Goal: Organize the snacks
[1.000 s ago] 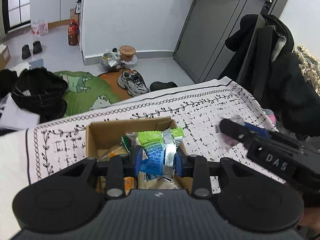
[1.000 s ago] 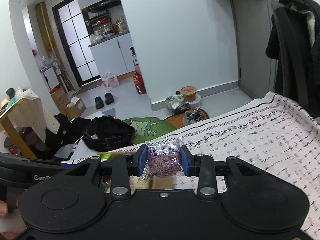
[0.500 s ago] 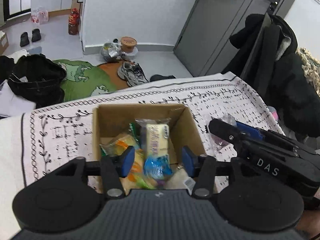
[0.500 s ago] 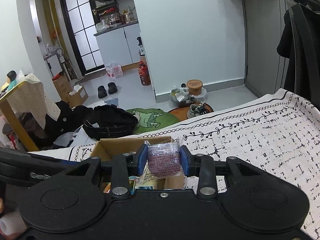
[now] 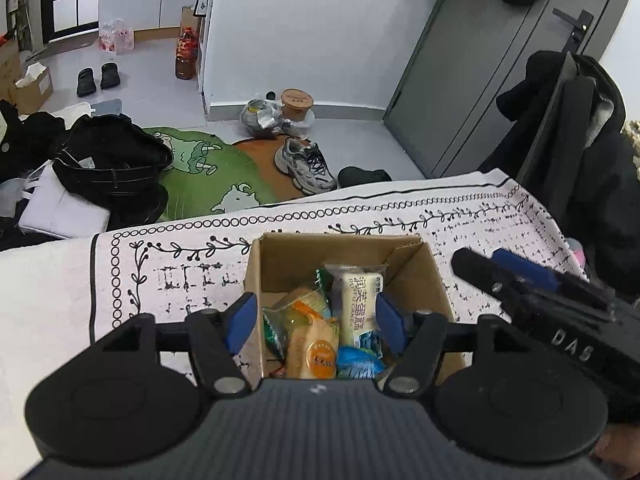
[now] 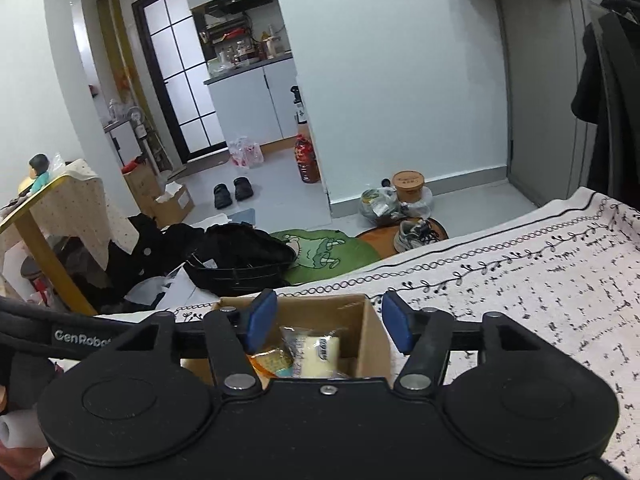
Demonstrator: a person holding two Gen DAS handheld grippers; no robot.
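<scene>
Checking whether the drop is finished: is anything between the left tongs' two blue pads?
Nothing is gripped. In the left wrist view the left tongs are opening over the cardboard box, with only the snack packets lying in it seen through the gap.

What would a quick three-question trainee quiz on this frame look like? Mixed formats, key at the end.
1. True or false: the left gripper is clamped on a snack.
2. The cardboard box stands on: A) bare floor B) patterned tablecloth C) a chair.
3. Fill in: the pale cake packet lies ____ the box.

Key: 1 false, its jaws are opening with nothing gripped; 2 B; 3 inside.
</scene>
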